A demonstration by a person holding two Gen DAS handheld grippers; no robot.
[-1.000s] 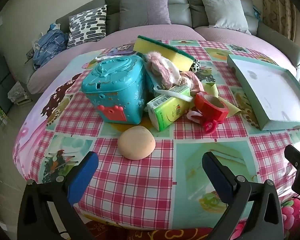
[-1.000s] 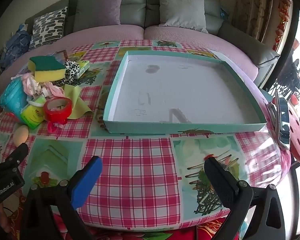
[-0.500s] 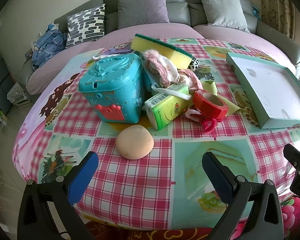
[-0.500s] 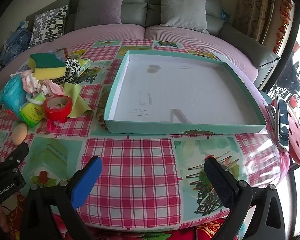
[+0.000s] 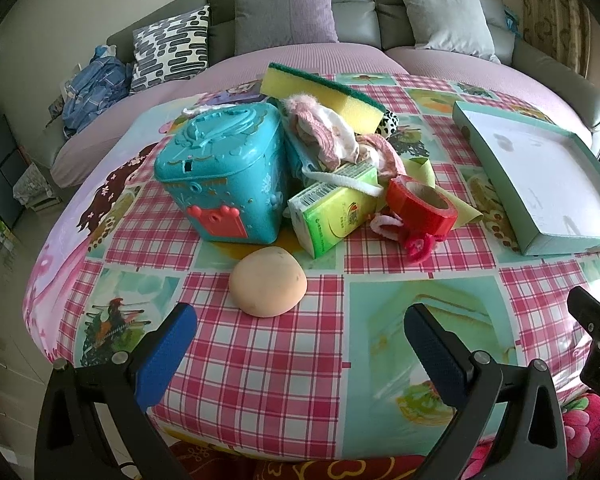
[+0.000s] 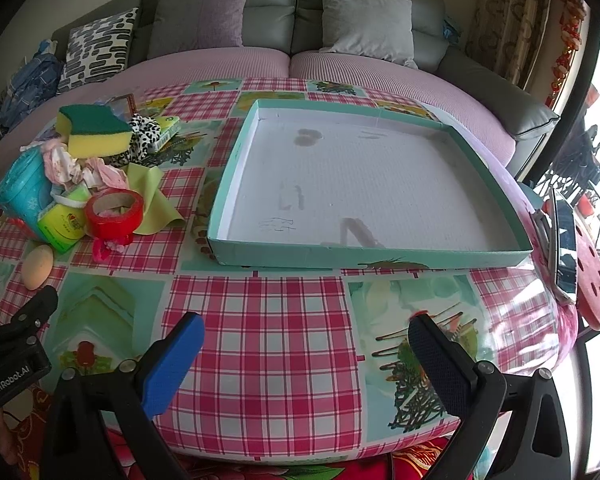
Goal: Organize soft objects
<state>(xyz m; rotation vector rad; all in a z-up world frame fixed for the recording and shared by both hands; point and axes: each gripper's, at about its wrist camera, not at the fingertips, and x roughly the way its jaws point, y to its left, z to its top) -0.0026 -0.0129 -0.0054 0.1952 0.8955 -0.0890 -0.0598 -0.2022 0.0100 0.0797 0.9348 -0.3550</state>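
Observation:
A peach egg-shaped sponge (image 5: 268,282) lies on the checked tablecloth just ahead of my open, empty left gripper (image 5: 300,344); it also shows in the right wrist view (image 6: 38,266). Behind it is a pile: a yellow-green sponge (image 5: 324,94), pink cloth (image 5: 332,140), a green tissue pack (image 5: 332,216), red tape roll (image 5: 422,204), a yellow cloth (image 6: 152,200). A shallow teal tray (image 6: 236,168) stands empty ahead of my open, empty right gripper (image 6: 306,350).
A teal plastic toy box (image 5: 224,176) stands left in the pile. A leopard-print item (image 6: 142,138) lies behind the sponge. A phone (image 6: 564,240) sits at the table's right edge. A grey sofa with cushions (image 6: 204,12) lies beyond.
My left gripper has moved closer to the peach sponge, which now sits lower and larger in view. My right gripper has barely shifted.

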